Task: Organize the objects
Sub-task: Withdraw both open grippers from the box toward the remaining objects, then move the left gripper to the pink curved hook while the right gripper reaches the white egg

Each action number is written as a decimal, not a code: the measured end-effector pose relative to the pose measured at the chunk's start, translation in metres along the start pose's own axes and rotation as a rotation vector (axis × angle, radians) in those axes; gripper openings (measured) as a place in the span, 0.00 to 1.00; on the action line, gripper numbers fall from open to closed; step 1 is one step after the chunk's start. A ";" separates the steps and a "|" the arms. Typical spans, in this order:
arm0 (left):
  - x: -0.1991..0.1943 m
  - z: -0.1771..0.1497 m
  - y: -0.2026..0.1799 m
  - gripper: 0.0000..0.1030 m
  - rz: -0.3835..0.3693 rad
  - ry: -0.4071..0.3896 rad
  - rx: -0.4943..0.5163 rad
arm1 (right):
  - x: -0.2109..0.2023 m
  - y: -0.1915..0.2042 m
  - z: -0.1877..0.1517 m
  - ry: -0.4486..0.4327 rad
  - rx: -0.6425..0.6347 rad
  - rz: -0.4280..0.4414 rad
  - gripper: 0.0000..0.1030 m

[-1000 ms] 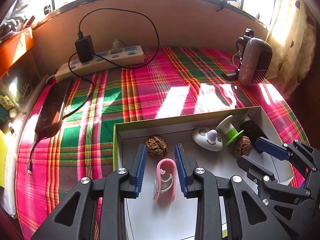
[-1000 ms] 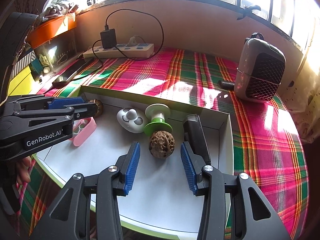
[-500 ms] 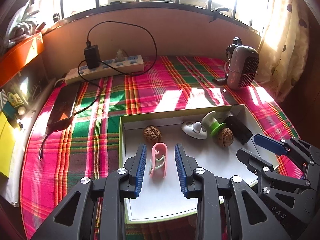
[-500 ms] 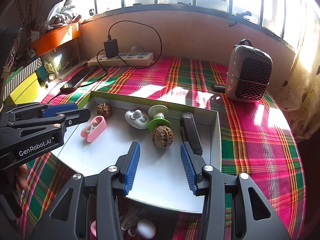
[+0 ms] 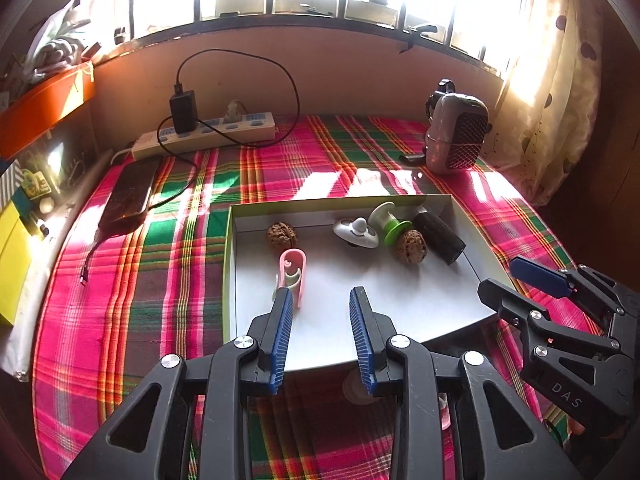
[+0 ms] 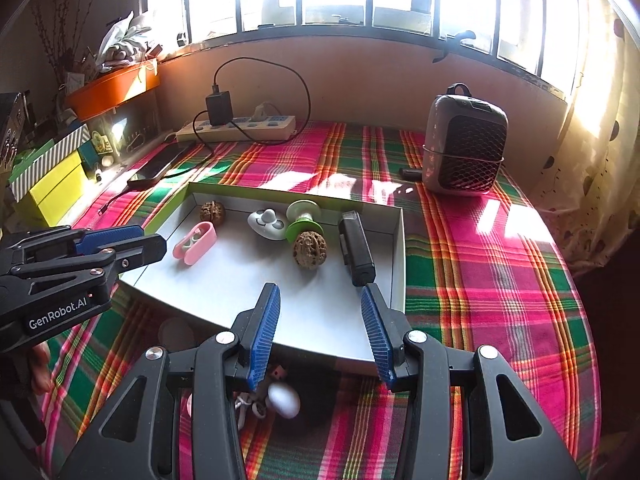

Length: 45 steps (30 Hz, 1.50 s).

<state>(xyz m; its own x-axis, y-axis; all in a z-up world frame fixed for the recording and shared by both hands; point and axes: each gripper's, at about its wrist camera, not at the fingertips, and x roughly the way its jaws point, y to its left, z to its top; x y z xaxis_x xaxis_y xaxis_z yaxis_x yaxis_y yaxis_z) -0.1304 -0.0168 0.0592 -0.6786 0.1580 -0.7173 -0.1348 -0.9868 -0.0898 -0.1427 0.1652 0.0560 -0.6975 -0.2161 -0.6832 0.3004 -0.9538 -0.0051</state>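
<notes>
A shallow white box with a green rim (image 5: 229,264) (image 6: 400,256) lies on the plaid cloth. In it are a pink clip (image 5: 293,274) (image 6: 195,243), two walnuts (image 5: 282,234) (image 6: 309,243), a white smiley piece (image 5: 356,233) (image 6: 267,222), a green-and-white spool (image 5: 390,222) (image 6: 303,218) and a black block (image 5: 438,234) (image 6: 356,250). My left gripper (image 5: 320,300) is open and empty, above the box's near part, right of the clip. My right gripper (image 6: 320,296) is open and empty over the box's near edge.
A power strip (image 5: 204,132) with a black charger and a phone (image 5: 130,196) lie at the back left. A small grey heater (image 6: 464,148) stands at the back right. A white egg-shaped thing with cords (image 6: 282,398) lies under the right gripper. Boxes stand at far left.
Both grippers have pulled back and up from the box. The left gripper, which straddled the pink clip, is now off it. The walnut is no longer between the right gripper's fingers.
</notes>
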 end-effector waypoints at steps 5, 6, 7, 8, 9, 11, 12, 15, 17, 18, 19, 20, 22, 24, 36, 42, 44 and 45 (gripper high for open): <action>-0.003 -0.010 0.001 0.27 -0.013 0.008 -0.013 | -0.009 -0.007 -0.011 0.003 0.021 -0.012 0.42; -0.004 -0.012 0.001 0.27 -0.017 0.011 -0.016 | -0.010 -0.009 -0.013 0.004 0.025 -0.014 0.42; -0.004 -0.015 0.001 0.27 -0.020 0.016 -0.019 | -0.012 -0.010 -0.015 0.005 0.027 -0.018 0.42; -0.004 -0.018 0.001 0.27 -0.022 0.019 -0.021 | -0.014 -0.011 -0.018 0.006 0.028 -0.022 0.42; -0.004 -0.020 0.000 0.27 -0.027 0.023 -0.019 | -0.015 -0.012 -0.020 0.007 0.028 -0.026 0.42; -0.004 -0.025 -0.001 0.27 -0.038 0.033 -0.017 | -0.016 -0.015 -0.024 0.014 0.030 -0.037 0.42; -0.004 -0.028 -0.003 0.27 -0.046 0.036 -0.014 | -0.017 -0.016 -0.027 0.016 0.034 -0.041 0.42; -0.005 -0.034 -0.008 0.27 -0.070 0.040 0.001 | -0.019 -0.021 -0.033 0.022 0.048 -0.041 0.42; -0.005 -0.038 -0.012 0.27 -0.086 0.048 0.011 | -0.019 -0.024 -0.038 0.028 0.055 -0.043 0.42; -0.005 -0.041 -0.014 0.27 -0.095 0.056 0.013 | -0.020 -0.025 -0.040 0.030 0.058 -0.042 0.42; -0.004 -0.043 -0.016 0.27 -0.104 0.065 0.014 | -0.020 -0.026 -0.043 0.032 0.062 -0.042 0.42; -0.004 -0.046 -0.019 0.27 -0.114 0.071 0.021 | -0.021 -0.027 -0.045 0.033 0.067 -0.042 0.42; -0.003 -0.049 -0.026 0.27 -0.127 0.082 0.044 | -0.022 -0.030 -0.048 0.037 0.074 -0.042 0.42; -0.002 -0.051 -0.030 0.27 -0.138 0.089 0.058 | -0.022 -0.032 -0.051 0.040 0.078 -0.045 0.42; 0.008 -0.059 -0.050 0.27 -0.183 0.143 0.085 | -0.024 -0.040 -0.060 0.047 0.104 -0.034 0.43; 0.009 -0.061 -0.053 0.27 -0.187 0.155 0.081 | -0.023 -0.043 -0.062 0.049 0.105 -0.024 0.43; 0.007 -0.062 -0.053 0.27 -0.188 0.154 0.083 | -0.023 -0.044 -0.063 0.051 0.106 -0.021 0.42; 0.007 -0.062 -0.054 0.27 -0.190 0.155 0.081 | -0.022 -0.044 -0.063 0.052 0.107 -0.020 0.42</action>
<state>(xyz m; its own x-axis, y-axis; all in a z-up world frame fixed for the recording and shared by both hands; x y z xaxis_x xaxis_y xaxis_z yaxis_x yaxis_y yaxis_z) -0.0835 0.0350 0.0159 -0.5181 0.3265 -0.7905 -0.3108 -0.9330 -0.1816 -0.0994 0.2251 0.0251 -0.6674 -0.1883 -0.7205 0.2139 -0.9752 0.0567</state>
